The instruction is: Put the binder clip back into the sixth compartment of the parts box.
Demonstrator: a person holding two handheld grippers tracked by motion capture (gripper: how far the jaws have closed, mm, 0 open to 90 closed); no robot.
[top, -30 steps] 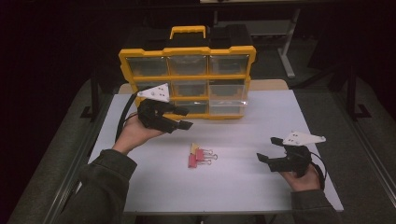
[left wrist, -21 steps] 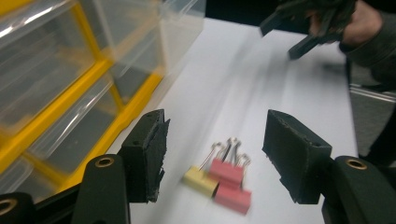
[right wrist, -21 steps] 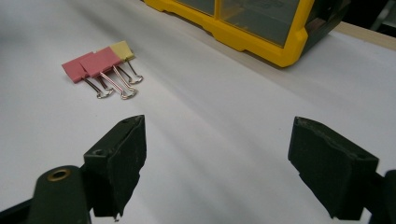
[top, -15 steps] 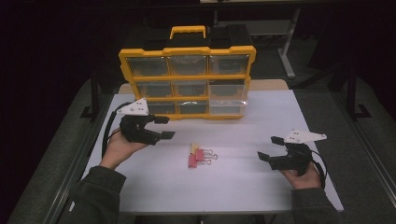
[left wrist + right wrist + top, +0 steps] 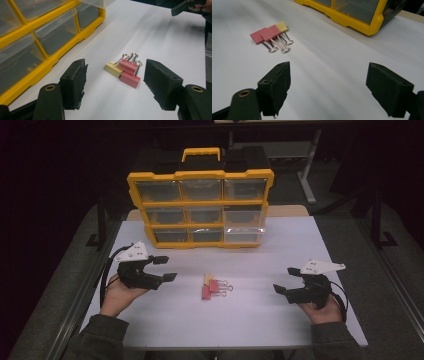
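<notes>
Our left hand-held gripper has just been spreading its jaws, with nothing between them, and it points at the binder clips, so we judge we are in the approach to a pick. Those clips, two pink and one yellow, lie touching one another on the white bench in front of the yellow organiser, just right of that gripper. Next we must close in on one clip. Our right hand-held gripper rests spread and empty, well right of the clips
</notes>
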